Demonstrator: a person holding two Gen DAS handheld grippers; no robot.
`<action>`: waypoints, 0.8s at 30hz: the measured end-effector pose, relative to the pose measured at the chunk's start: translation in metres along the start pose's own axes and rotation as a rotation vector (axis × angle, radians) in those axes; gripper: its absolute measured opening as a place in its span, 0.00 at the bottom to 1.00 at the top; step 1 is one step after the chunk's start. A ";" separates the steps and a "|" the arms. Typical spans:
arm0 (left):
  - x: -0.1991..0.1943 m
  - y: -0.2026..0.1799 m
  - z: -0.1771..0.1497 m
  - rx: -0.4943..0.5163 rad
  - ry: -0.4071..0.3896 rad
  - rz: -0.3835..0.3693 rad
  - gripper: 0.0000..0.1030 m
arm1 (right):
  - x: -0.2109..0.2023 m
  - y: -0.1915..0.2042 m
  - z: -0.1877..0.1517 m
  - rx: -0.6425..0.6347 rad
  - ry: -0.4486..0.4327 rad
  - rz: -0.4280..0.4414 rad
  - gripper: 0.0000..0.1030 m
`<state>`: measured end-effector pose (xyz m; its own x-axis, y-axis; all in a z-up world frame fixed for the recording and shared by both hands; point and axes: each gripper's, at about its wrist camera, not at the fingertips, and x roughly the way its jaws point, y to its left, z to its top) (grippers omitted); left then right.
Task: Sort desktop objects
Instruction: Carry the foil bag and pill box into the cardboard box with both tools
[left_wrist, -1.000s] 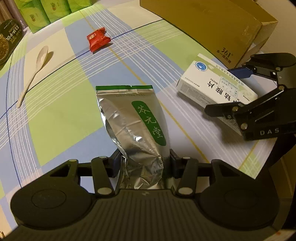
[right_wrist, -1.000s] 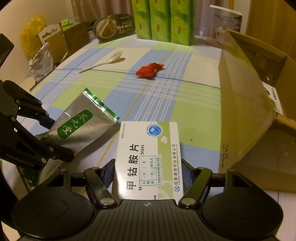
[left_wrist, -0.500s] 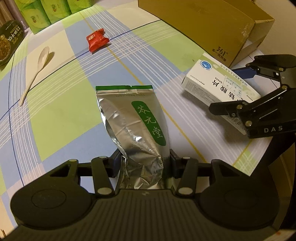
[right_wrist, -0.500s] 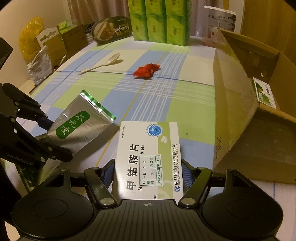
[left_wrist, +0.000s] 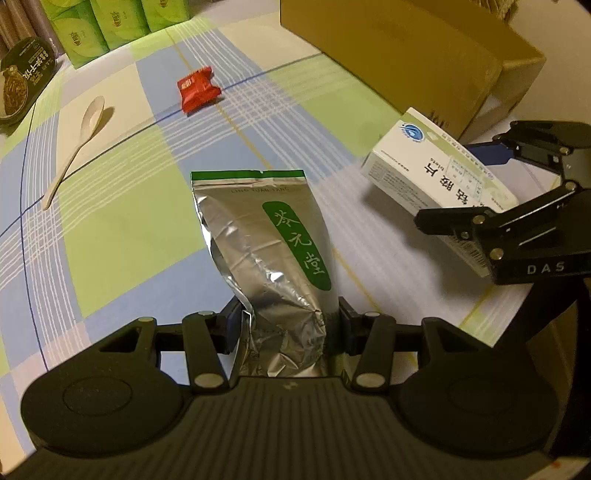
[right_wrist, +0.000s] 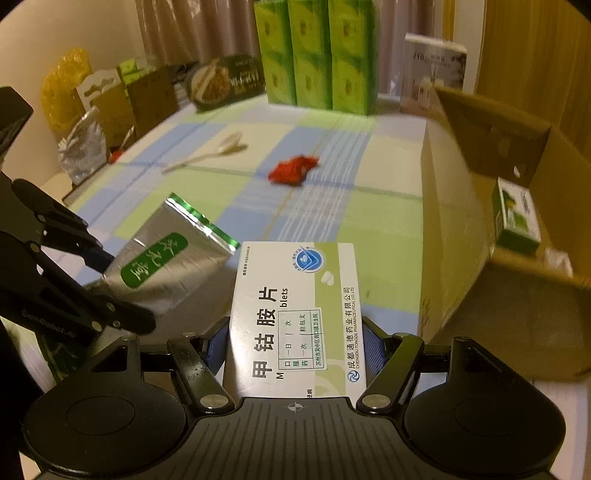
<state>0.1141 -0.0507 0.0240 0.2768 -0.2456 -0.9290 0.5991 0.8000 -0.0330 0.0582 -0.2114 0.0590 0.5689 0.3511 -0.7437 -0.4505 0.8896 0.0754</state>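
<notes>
My left gripper is shut on the bottom of a silver foil tea pouch with a green label, which stretches away over the checked tablecloth. My right gripper is shut on a white medicine box with a green band, held off the cloth. In the left wrist view that medicine box hangs at the right in the right gripper. The pouch and the left gripper show at the left of the right wrist view.
An open cardboard box stands at the right with a small green-and-white carton inside. A red snack packet and a white spoon lie farther out on the cloth. Green packs and a food bowl line the far edge.
My right gripper has lifted the medicine box higher, and the inside of the cardboard box has come into its view. The left gripper and pouch have stayed put.
</notes>
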 end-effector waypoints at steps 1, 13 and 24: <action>-0.003 0.001 0.003 -0.002 -0.006 -0.001 0.44 | -0.003 0.000 0.004 -0.002 -0.014 0.000 0.66; -0.055 -0.014 0.070 0.025 -0.121 -0.003 0.44 | -0.050 -0.028 0.057 0.017 -0.168 -0.057 0.66; -0.075 -0.064 0.149 0.077 -0.213 -0.058 0.44 | -0.088 -0.117 0.062 0.111 -0.216 -0.199 0.66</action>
<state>0.1675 -0.1652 0.1504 0.3880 -0.4066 -0.8271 0.6718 0.7392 -0.0483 0.1032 -0.3287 0.1569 0.7769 0.2104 -0.5935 -0.2449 0.9693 0.0231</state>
